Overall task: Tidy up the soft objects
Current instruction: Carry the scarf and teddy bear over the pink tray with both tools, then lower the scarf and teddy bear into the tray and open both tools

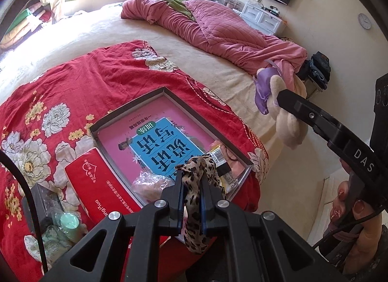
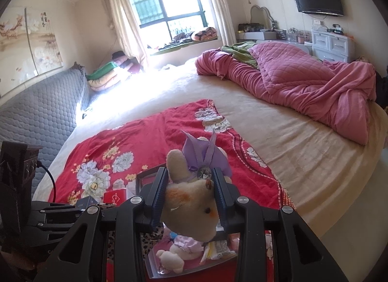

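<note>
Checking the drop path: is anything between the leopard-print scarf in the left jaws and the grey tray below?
Nothing stands between; the leopard-print scarf hangs over the tray's near end, but a book, snack packet and plastic bag already lie inside.

Black gripper frames (image 1: 191, 192), blue jaw pads, silver screws, "DAS" lettering

Around the one shallow box (image 1: 169, 92) there is one red tissue pack (image 1: 97, 185) touching its left wall and one green-capped bottle (image 1: 70, 223) further left. Inside the box are one book (image 1: 165, 141) and one snack packet (image 1: 218, 155). Two soft things are held: one leopard scrunchie (image 1: 196, 185), one plush rabbit (image 2: 191, 206).
</note>
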Action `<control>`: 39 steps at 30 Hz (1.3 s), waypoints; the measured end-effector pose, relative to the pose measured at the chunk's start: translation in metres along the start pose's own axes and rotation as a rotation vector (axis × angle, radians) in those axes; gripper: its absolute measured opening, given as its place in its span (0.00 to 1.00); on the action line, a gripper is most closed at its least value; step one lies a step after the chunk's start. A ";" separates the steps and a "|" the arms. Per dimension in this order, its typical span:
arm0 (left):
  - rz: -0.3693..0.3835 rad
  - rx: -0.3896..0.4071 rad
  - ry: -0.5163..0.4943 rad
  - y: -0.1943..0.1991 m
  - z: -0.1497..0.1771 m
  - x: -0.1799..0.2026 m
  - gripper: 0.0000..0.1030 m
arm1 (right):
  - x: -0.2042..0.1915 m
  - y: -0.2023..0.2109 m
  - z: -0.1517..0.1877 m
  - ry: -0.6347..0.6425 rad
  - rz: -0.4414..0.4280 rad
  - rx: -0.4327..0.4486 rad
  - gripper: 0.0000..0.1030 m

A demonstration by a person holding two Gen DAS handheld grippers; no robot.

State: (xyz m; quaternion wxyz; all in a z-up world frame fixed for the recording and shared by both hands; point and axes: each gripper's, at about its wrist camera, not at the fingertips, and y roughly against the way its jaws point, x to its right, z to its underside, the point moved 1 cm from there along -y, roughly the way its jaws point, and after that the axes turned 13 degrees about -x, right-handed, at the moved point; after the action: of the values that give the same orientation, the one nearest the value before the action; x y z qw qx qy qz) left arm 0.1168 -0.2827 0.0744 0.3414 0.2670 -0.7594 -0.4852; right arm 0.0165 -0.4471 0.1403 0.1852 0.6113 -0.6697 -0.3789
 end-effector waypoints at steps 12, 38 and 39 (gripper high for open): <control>-0.020 -0.071 -0.014 -0.040 -0.003 0.005 0.10 | 0.011 -0.025 0.010 -0.008 0.002 -0.054 0.37; -0.054 -0.141 -0.031 -0.093 -0.005 -0.011 0.10 | 0.006 -0.108 0.038 0.042 0.016 -0.236 0.37; -0.051 -0.142 -0.029 -0.093 -0.004 -0.011 0.10 | 0.007 -0.111 0.039 0.038 0.010 -0.244 0.37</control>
State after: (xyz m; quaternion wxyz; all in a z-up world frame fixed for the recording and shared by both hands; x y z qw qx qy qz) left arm 0.1338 -0.3128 -0.0124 0.3359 0.2545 -0.7209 -0.5502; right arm 0.0627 -0.4390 0.0322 0.2728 0.5879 -0.6181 -0.4449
